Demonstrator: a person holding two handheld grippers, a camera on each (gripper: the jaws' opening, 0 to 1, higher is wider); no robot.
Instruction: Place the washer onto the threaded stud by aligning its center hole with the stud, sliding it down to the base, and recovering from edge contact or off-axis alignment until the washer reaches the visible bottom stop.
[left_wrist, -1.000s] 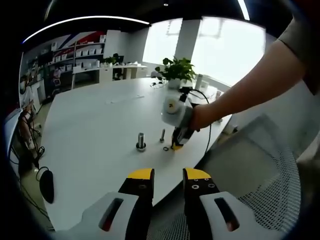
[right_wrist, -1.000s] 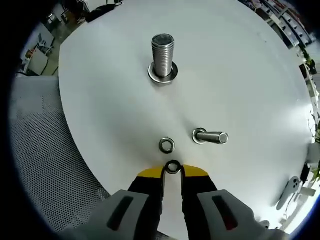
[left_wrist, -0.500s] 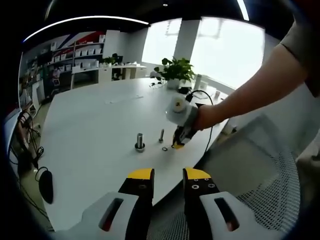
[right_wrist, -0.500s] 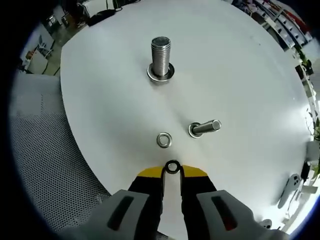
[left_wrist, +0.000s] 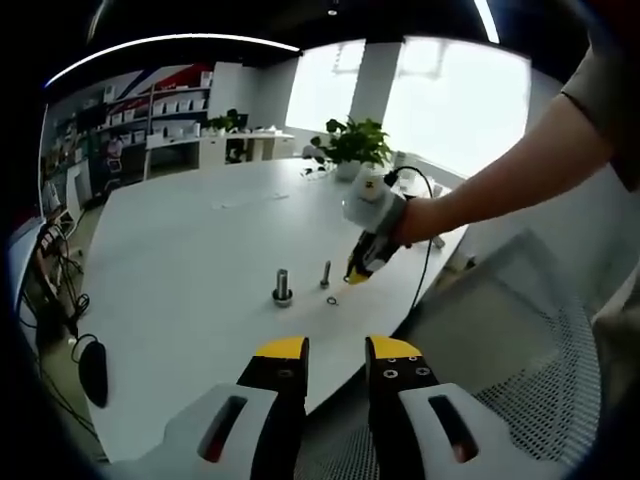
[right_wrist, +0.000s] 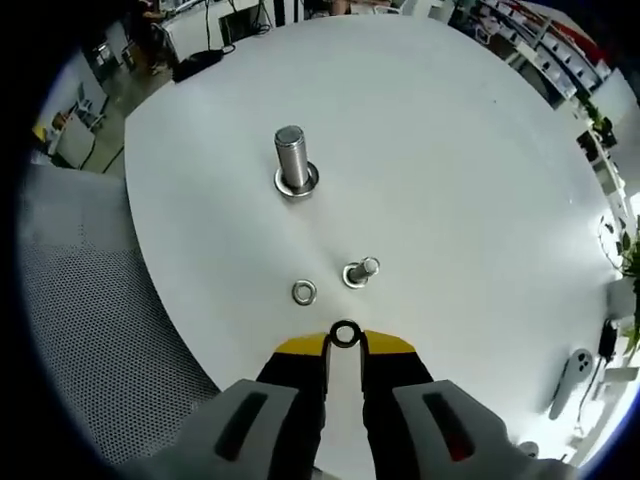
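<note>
The right gripper (right_wrist: 345, 341) is shut on a small dark washer (right_wrist: 345, 333), pinched between its yellow tips above the white table (right_wrist: 450, 170). Below it a loose washer (right_wrist: 304, 292) lies flat next to a small stud (right_wrist: 360, 271). Farther off stands a thick threaded stud (right_wrist: 291, 158) with a washer at its base. In the left gripper view, a hand holds the right gripper (left_wrist: 358, 272) in the air over the small stud (left_wrist: 325, 273) and the thick stud (left_wrist: 282, 286). The left gripper (left_wrist: 335, 350) hangs open, short of the table's near edge, with nothing between its jaws.
A mesh chair (left_wrist: 520, 340) stands right of the table's near edge. A potted plant (left_wrist: 352, 145) sits at the far side, and a black mouse (left_wrist: 92, 368) lies at the left. A white handset (right_wrist: 567, 385) lies near the right rim.
The right gripper has lifted away from the table with the washer in its tips, so the studs look smaller. The left gripper has stayed put.
</note>
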